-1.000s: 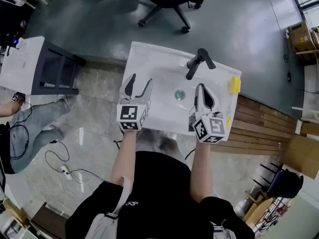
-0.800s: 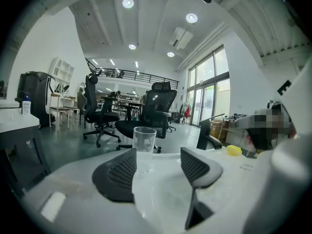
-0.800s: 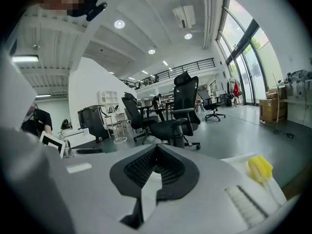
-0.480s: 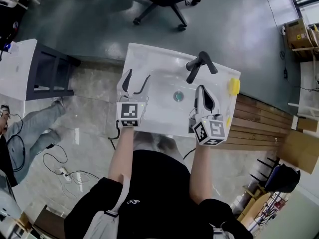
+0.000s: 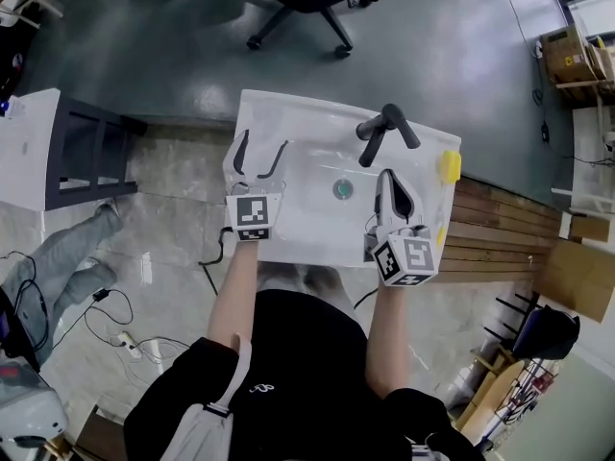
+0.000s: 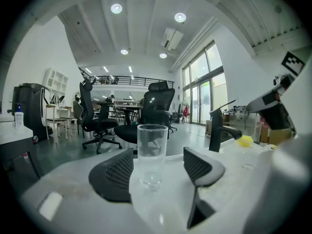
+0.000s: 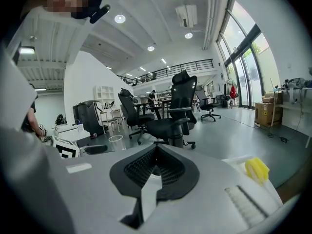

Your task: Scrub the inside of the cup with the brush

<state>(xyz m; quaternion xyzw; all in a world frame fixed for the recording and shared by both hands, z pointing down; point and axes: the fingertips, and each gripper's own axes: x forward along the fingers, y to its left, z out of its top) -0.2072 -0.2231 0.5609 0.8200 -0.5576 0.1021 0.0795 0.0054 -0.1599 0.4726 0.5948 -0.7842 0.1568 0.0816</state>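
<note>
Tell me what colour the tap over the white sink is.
Black tap; head view shows it best.

left tongs (image 6: 158,165), just opening wider, flank an upright glass cup (image 6: 152,150).

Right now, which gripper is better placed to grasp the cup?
Left: the left gripper, jaws just opened wider, flanks the cup, not gripping it. The right gripper is shut, well away.

Bright, even light from ceiling lamps (image 6: 180,17) and tall windows (image 6: 204,89) at right. Gripper views bulge fisheye, corners black. Glossy floor (image 5: 144,248) glares at head view's left.
</note>
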